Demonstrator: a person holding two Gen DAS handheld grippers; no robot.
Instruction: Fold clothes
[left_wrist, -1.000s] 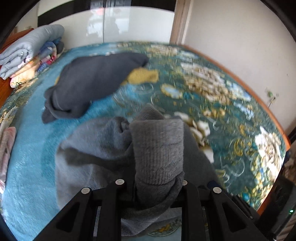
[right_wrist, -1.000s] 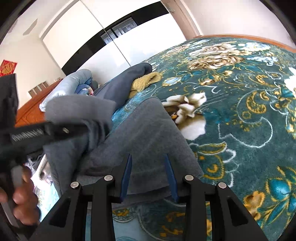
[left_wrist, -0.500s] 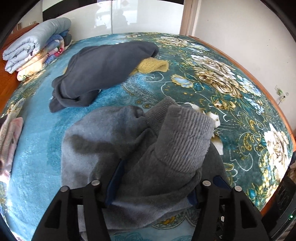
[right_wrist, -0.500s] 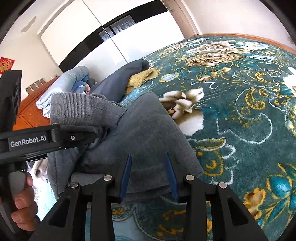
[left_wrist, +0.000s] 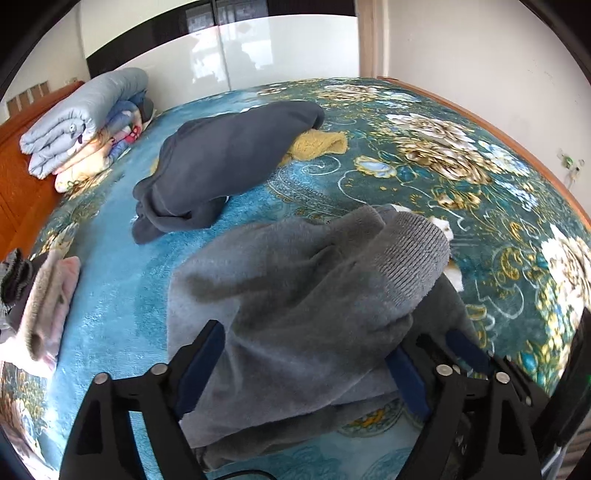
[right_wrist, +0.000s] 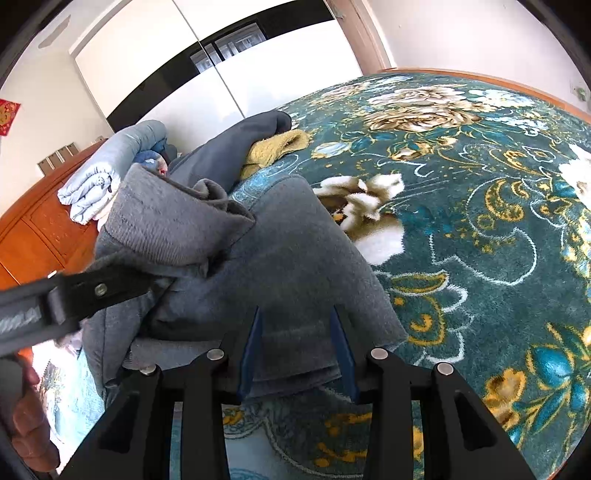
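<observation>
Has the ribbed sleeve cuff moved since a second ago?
Yes. The ribbed cuff has left the opening left gripper and dropped rightward onto the grey sweater, toward the white flower on the bedspread.

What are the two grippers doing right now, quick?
Left gripper: opening, grey sweater lying loose between it.
Right gripper: partly open around the sweater's edge; grip unclear.

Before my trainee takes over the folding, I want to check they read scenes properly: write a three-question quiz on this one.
1. True or false: the left gripper is clamped shut on the grey sweater.
2. What pokes out from under the dark blue garment? A) yellow cloth B) red sock C) white towel
3. Which gripper straddles the sweater's hem?

Key: 1 false, its jaws are opening, the sleeve lying loose between them; 2 A; 3 the right gripper.
</observation>
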